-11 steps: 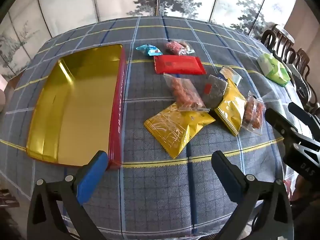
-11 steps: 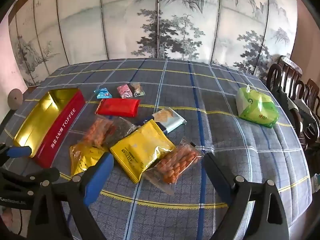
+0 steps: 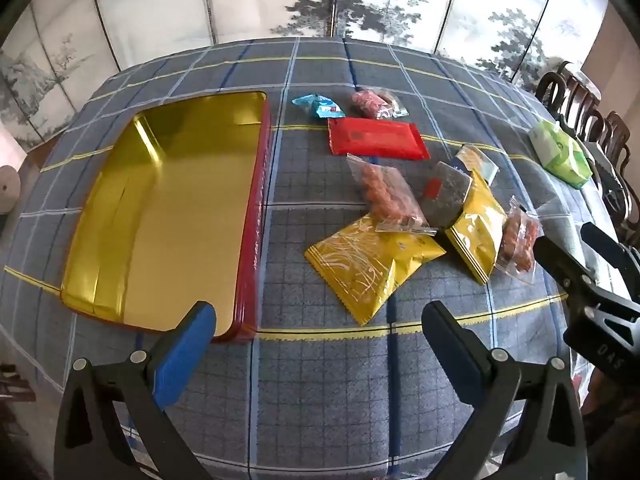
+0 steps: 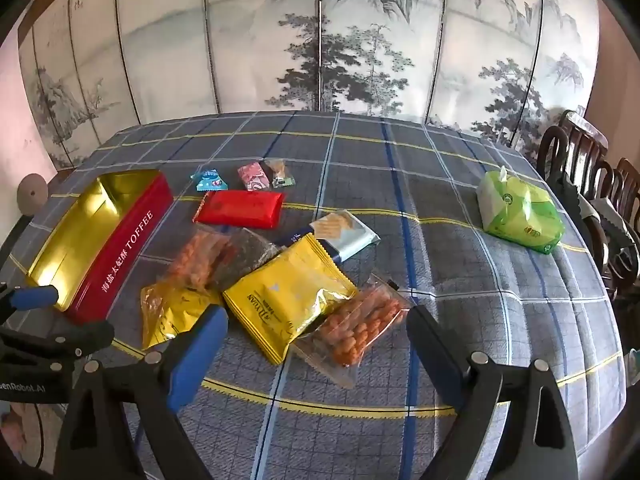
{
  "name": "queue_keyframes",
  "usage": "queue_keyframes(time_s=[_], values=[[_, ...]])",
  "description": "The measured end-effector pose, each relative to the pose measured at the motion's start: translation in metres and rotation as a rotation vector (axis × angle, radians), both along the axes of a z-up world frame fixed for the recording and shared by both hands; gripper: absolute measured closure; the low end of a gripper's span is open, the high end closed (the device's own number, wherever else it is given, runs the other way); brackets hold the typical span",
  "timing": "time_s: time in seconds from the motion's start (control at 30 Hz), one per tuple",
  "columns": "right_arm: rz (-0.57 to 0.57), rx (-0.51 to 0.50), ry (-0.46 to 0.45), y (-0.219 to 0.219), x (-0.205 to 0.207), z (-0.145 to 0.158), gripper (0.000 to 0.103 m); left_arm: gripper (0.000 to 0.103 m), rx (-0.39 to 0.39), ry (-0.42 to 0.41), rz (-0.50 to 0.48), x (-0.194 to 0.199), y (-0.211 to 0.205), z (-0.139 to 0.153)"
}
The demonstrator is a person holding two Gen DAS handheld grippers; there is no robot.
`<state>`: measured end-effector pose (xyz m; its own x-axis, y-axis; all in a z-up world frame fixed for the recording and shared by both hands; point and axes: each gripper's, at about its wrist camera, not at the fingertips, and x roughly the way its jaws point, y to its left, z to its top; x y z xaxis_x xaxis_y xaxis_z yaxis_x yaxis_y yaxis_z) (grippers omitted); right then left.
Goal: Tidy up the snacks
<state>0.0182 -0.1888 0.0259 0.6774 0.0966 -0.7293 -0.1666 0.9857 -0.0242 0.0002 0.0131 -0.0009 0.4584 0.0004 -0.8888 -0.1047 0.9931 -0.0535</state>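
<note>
An open red toffee tin (image 3: pixel 256 216) with an empty gold inside lies at the table's left; it also shows in the right wrist view (image 4: pixel 120 248). Several snack packets lie beside it: a gold bag (image 3: pixel 368 268), a yellow bag (image 4: pixel 288 300), two clear bags of orange nuts (image 4: pixel 356 328) (image 3: pixel 388 196), a dark packet (image 3: pixel 444 196), a red packet (image 3: pixel 376 138) and small candies (image 3: pixel 320 106). My left gripper (image 3: pixel 316 332) is open and empty above the near table edge. My right gripper (image 4: pixel 316 336) is open and empty, just short of the nut bag.
A green tissue pack (image 4: pixel 520 212) sits at the table's right. Dark wooden chairs (image 4: pixel 592 176) stand past the right edge. A painted folding screen (image 4: pixel 320 40) stands behind the table. The plaid cloth (image 4: pixel 400 160) covers the table.
</note>
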Motion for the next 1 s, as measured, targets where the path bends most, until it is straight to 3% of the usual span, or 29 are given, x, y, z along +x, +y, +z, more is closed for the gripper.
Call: queue_keyframes(time_s=[1.0], values=[[-0.013, 0.01, 0.038, -0.004, 0.009, -0.012, 0.01, 0.009, 0.072, 0.023, -0.017, 0.009, -0.01, -0.013]])
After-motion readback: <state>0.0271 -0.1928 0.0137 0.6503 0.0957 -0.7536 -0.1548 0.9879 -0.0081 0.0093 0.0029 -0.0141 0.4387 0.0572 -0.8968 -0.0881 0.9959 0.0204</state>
